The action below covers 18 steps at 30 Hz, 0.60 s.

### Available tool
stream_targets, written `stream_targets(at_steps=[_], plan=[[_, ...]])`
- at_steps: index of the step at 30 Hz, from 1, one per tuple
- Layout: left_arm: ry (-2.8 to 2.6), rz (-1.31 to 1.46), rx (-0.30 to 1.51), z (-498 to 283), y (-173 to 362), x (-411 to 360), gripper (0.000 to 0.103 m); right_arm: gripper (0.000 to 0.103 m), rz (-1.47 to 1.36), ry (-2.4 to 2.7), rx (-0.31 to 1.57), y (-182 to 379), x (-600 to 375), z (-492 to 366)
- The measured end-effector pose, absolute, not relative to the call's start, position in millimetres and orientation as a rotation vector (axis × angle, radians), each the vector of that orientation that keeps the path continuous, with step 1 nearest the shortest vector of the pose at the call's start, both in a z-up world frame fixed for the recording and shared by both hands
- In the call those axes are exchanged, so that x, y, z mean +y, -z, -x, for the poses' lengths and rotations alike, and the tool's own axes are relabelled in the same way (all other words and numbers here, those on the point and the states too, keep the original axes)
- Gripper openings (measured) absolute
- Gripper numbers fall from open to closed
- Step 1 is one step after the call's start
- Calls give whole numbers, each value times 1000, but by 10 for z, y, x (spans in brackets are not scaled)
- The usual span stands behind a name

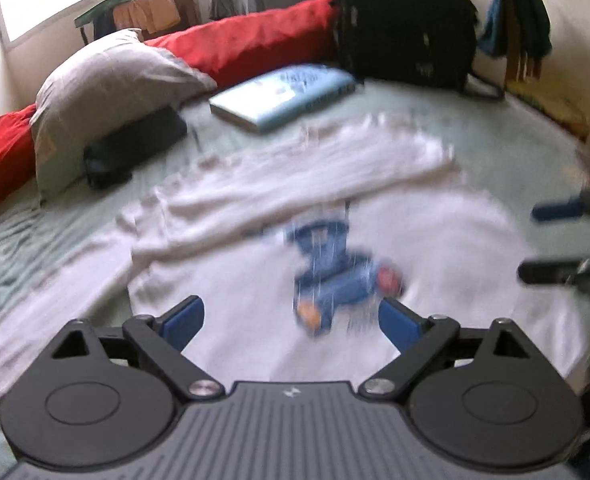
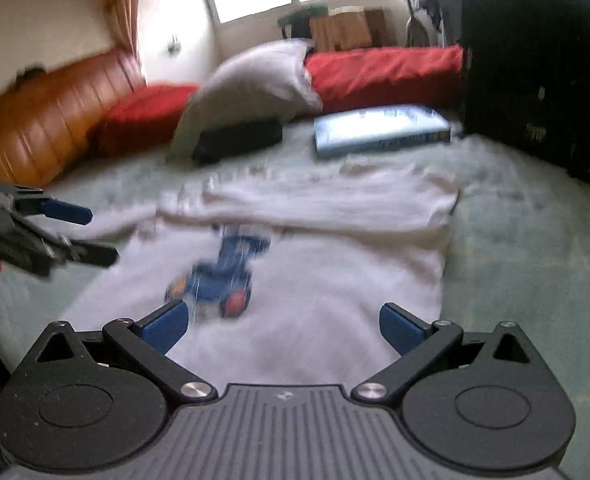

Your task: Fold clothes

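Note:
A white T-shirt (image 1: pixel 255 216) with a blue printed figure (image 1: pixel 331 272) lies on the pale green bed sheet (image 1: pixel 27 240), its far part folded over across the chest. My left gripper (image 1: pixel 291 322) hovers above the shirt's near part, jaws wide apart with nothing between them. The right wrist view shows the same T-shirt (image 2: pixel 315 280) and print (image 2: pixel 223 276), with my right gripper (image 2: pixel 285 328) open over it and holding nothing. Each gripper also shows at the other view's edge: the right gripper (image 1: pixel 547 240) at the right, the left gripper (image 2: pixel 91 234) at the left. Both views are motion-blurred.
Near the bed's far edge lie a light blue book (image 1: pixel 283 96), a grey pillow (image 1: pixel 107 92) and a black pouch (image 1: pixel 135 148). Red cushions (image 1: pixel 247 40) line the wall. A black backpack (image 1: pixel 407 20) stands at the back right. A brown headboard (image 2: pixel 43 120) is at the left.

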<state>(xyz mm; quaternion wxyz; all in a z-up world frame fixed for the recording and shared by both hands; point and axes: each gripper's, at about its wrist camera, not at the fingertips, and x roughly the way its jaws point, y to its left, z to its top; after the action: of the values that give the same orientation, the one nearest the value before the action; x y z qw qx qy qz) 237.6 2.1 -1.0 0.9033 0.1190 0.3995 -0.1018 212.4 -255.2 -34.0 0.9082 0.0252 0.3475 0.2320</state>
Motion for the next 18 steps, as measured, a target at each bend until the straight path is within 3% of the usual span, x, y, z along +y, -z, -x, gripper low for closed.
stream_targets(at_steps=[6, 13, 18], plan=[[220, -238, 797, -1906, 639, 85, 94, 103, 67, -415, 799, 728, -2318, -1814], [237, -147, 766, -1380, 719, 304, 99, 103, 152, -371, 699, 1048, -2331, -1448], [223, -138, 786, -1220, 697, 371, 100, 103, 129, -366, 743, 947, -2372, -1426]])
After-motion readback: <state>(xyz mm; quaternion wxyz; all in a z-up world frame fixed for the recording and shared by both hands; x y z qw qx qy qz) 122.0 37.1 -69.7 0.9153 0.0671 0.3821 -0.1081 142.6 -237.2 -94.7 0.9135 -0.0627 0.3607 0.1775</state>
